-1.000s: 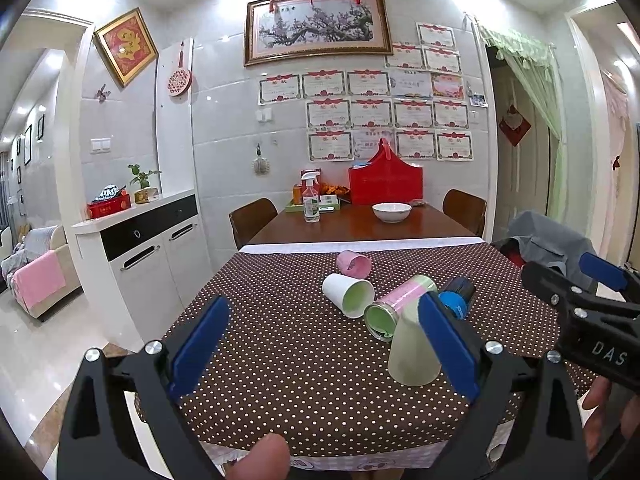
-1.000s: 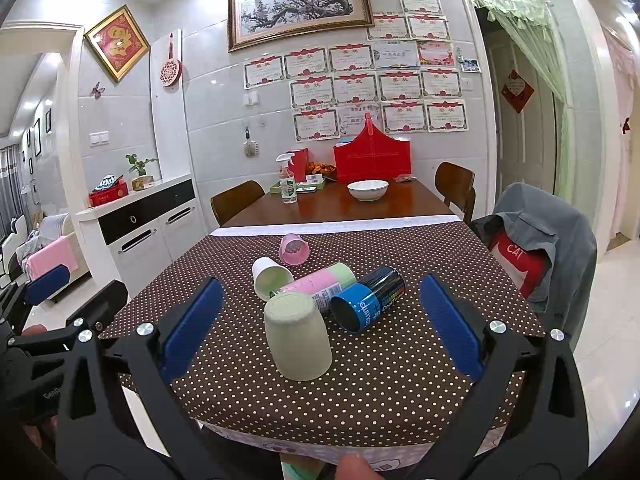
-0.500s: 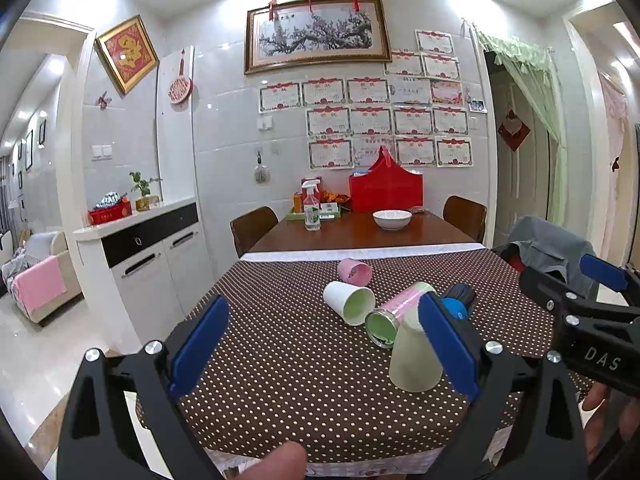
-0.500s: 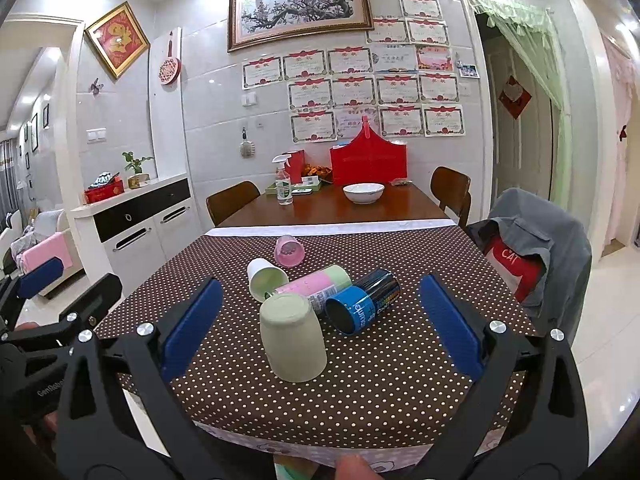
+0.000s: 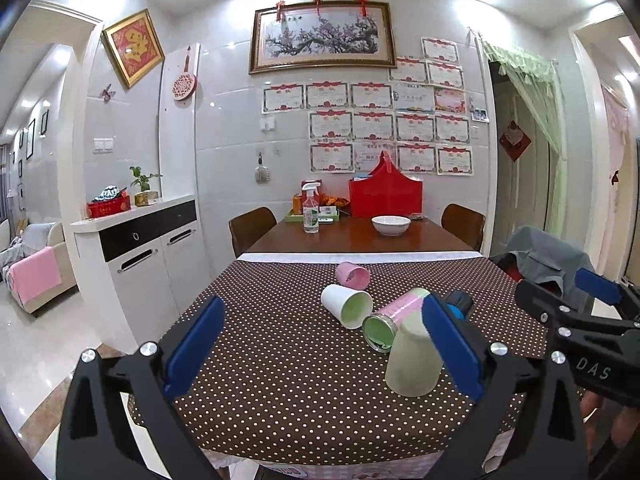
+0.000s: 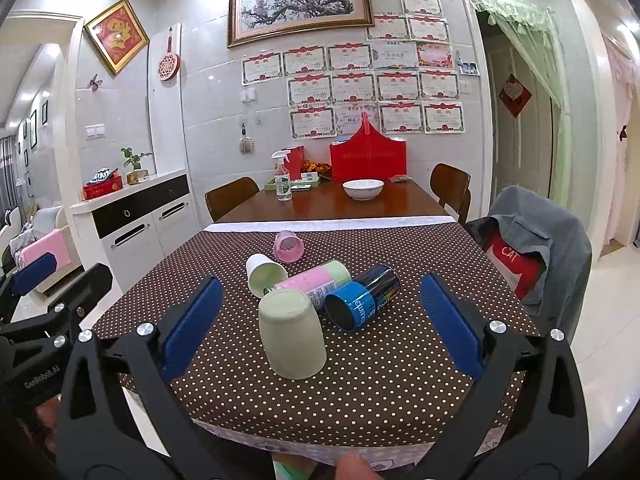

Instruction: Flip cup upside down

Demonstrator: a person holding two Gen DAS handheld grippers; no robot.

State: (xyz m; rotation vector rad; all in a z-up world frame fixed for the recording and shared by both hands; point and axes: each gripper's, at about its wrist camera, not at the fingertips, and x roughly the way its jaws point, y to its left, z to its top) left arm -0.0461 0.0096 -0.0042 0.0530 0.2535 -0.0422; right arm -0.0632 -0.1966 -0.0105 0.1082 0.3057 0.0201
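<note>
A pale green cup (image 6: 291, 334) stands upside down on the dotted brown tablecloth (image 6: 400, 380) near the front edge; it also shows in the left wrist view (image 5: 414, 362). Behind it lie a white cup (image 6: 263, 274), a pink cup (image 6: 288, 246), a pink-and-green can (image 6: 316, 282) and a blue-and-black can (image 6: 362, 300), all on their sides. My right gripper (image 6: 320, 326) is open and empty, in front of the green cup and apart from it. My left gripper (image 5: 320, 346) is open and empty, to the left of the cup.
The far half of the table is bare wood (image 6: 332, 206) with a white bowl (image 6: 363, 189), a spray bottle (image 6: 283, 182) and a red basket (image 6: 368, 160). Chairs stand at both sides; one at the right (image 6: 532, 240) carries a grey jacket. A white cabinet (image 6: 140, 220) stands left.
Both grippers have drawn back and risen slightly from the table. The green cup has stayed upside down in place.
</note>
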